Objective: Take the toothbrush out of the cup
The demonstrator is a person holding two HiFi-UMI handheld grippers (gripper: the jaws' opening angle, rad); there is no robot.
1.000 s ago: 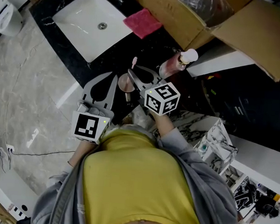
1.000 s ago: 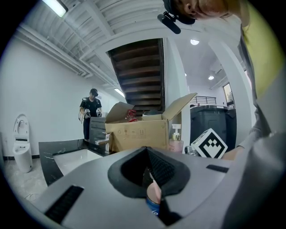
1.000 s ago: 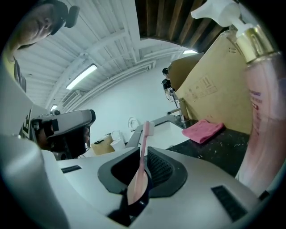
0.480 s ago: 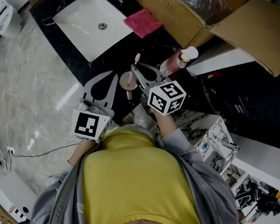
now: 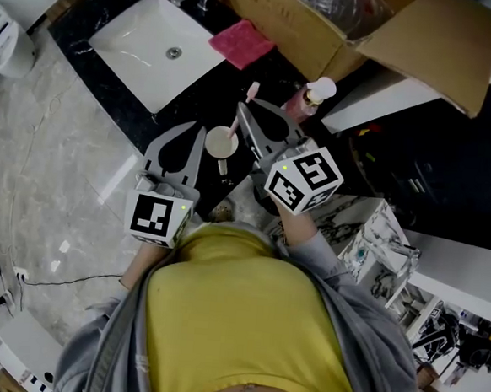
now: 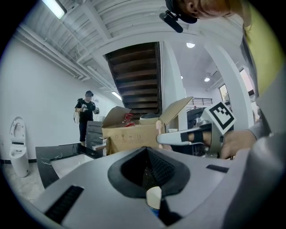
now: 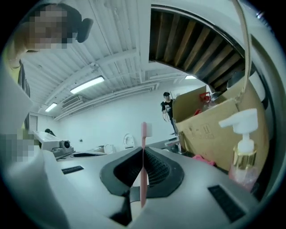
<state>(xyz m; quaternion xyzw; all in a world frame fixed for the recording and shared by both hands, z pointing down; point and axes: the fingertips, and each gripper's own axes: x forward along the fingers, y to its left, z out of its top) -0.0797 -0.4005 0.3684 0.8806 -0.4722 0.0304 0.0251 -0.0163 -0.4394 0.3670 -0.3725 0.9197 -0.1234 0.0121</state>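
A pink toothbrush [image 7: 143, 170] stands upright with my right gripper [image 7: 143, 154] shut on its handle, its white-bristled head [image 7: 146, 129] above the jaws. In the head view the right gripper [image 5: 245, 113] holds the toothbrush [image 5: 252, 91] up over the dark counter, clear of the cup [image 5: 222, 141]. The small pale cup stands just left of that gripper. My left gripper [image 5: 201, 131] hovers beside the cup with its jaws together and nothing between them. The cup's rim [image 6: 154, 197] shows low down through the left gripper [image 6: 145, 150].
A white sink [image 5: 135, 45] is set in the black counter [image 5: 194, 94] at the upper left. A pink cloth [image 5: 241, 42], an open cardboard box [image 5: 352, 26] and a pump bottle [image 5: 307, 100] stand behind the cup. A person [image 6: 85, 114] stands far off.
My right gripper closed on the toothbrush and rose with it, lifting it out of the cup. The left gripper and the cup stayed where they were.
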